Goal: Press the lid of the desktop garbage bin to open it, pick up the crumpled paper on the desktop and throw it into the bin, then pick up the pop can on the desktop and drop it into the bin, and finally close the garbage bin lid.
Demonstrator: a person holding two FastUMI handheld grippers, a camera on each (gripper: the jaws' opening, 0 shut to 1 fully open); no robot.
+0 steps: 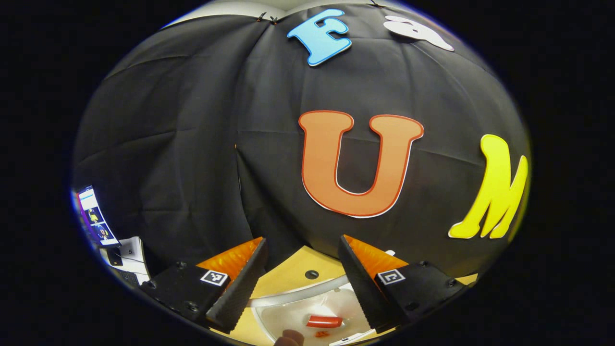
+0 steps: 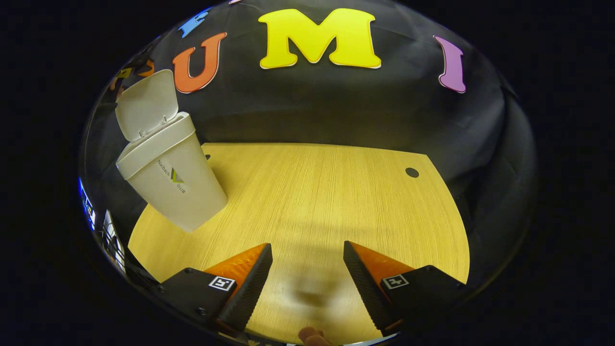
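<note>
My left gripper (image 1: 302, 245) is open and hangs over the white bin's rim (image 1: 298, 294), looking down into it. A red pop can (image 1: 324, 321) lies inside the bin, apart from both fingers. In the right gripper view the same white bin (image 2: 173, 182) stands at the left on the wooden table (image 2: 326, 202), with its lid (image 2: 146, 103) swung up and open. My right gripper (image 2: 307, 245) is open low over the bare tabletop, with nothing between its fingers. I cannot make out crumpled paper in the bin.
The table's far edge meets the black cloth wall. Two small round holes (image 2: 412, 172) (image 1: 312, 274) sit in the tabletop near that edge. A screen (image 1: 93, 216) and some papers (image 1: 129, 250) lie off to the left beyond the table.
</note>
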